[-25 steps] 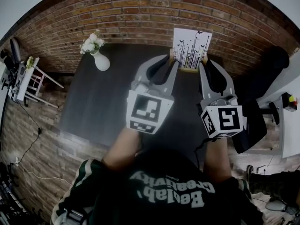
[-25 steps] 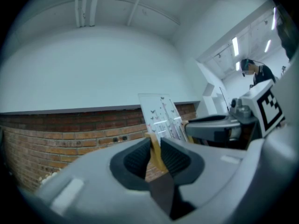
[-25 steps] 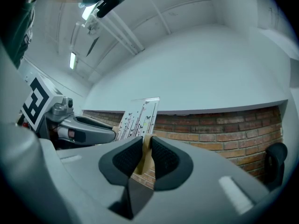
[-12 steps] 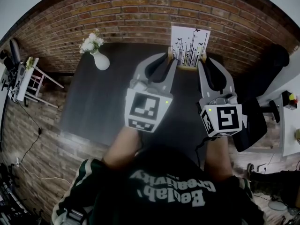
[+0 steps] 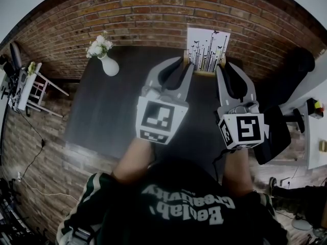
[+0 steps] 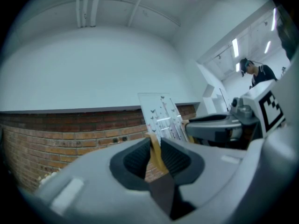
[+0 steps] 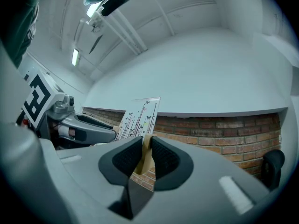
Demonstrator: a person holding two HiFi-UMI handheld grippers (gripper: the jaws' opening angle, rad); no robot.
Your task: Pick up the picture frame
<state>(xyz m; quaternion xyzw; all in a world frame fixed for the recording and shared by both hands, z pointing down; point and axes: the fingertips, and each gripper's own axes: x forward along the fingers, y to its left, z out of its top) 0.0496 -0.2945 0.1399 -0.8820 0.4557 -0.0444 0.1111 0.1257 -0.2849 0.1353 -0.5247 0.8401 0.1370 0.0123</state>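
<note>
The picture frame [image 5: 207, 49], a white print of stems and butterflies on a wooden base [image 5: 206, 74], stands at the far edge of the dark table [image 5: 115, 114], against the brick wall. My left gripper [image 5: 185, 64] is shut on the base's left end. My right gripper [image 5: 220, 66] is shut on its right end. In the left gripper view the wooden strip [image 6: 155, 154] sits pinched between the pads, with the print [image 6: 163, 119] above. The right gripper view shows the same: wood [image 7: 144, 156] between the pads and the print [image 7: 138, 117] behind. Whether the base touches the table is hidden.
A white vase of flowers [image 5: 109, 64] stands at the table's far left. The brick wall [image 5: 153, 17] runs right behind the frame. A black office chair [image 5: 286, 91] is to the right of the table, and a white rack [image 5: 25, 88] is on the left.
</note>
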